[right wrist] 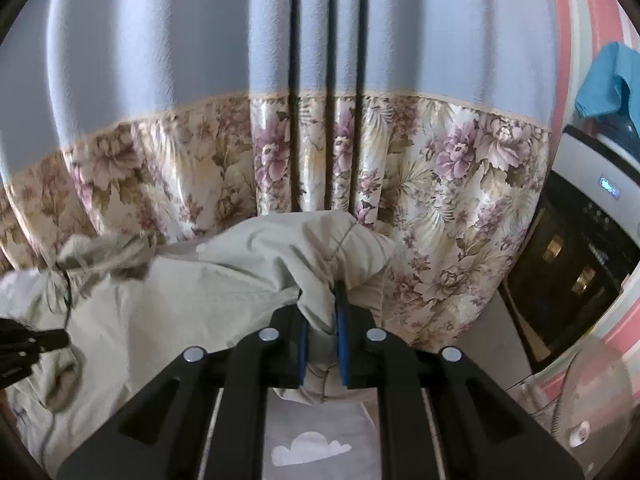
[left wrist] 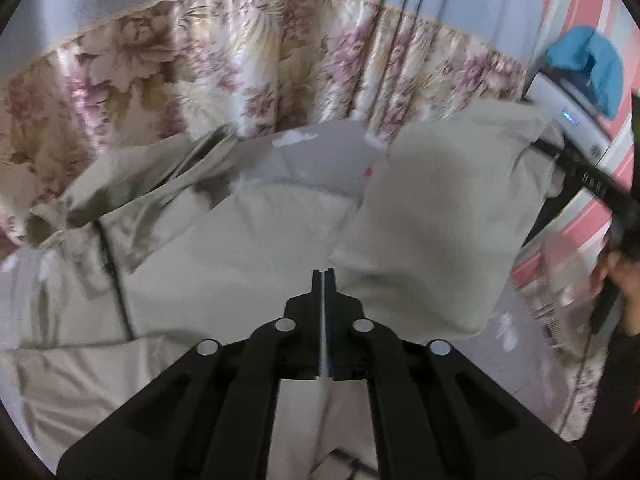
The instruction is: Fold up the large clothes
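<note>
Blue curtain with a floral satin lower band (right wrist: 460, 184) fills the background in both views. Below it, grey sheet with white cloud prints (right wrist: 316, 436), seemingly a bed or mat; can't tell which. Large pale grey-green jacket with a dark zip (left wrist: 224, 280) lies spread across the sheet, still mostly unfolded, body rumpled, collar end bunched toward the curtain. One side panel (left wrist: 440, 216) is lifted and swung inward over the body, so a first fold looks under way, not laid flat. Remaining by my read: lay that panel down, fold the other side, then halve it.

Right gripper (right wrist: 320, 320): jaws clenched on a bunch of the jacket fabric, raised off the sheet. Left gripper (left wrist: 323, 276): jaws nearly closed, nothing visibly between them, hovering over the jacket middle.
</note>
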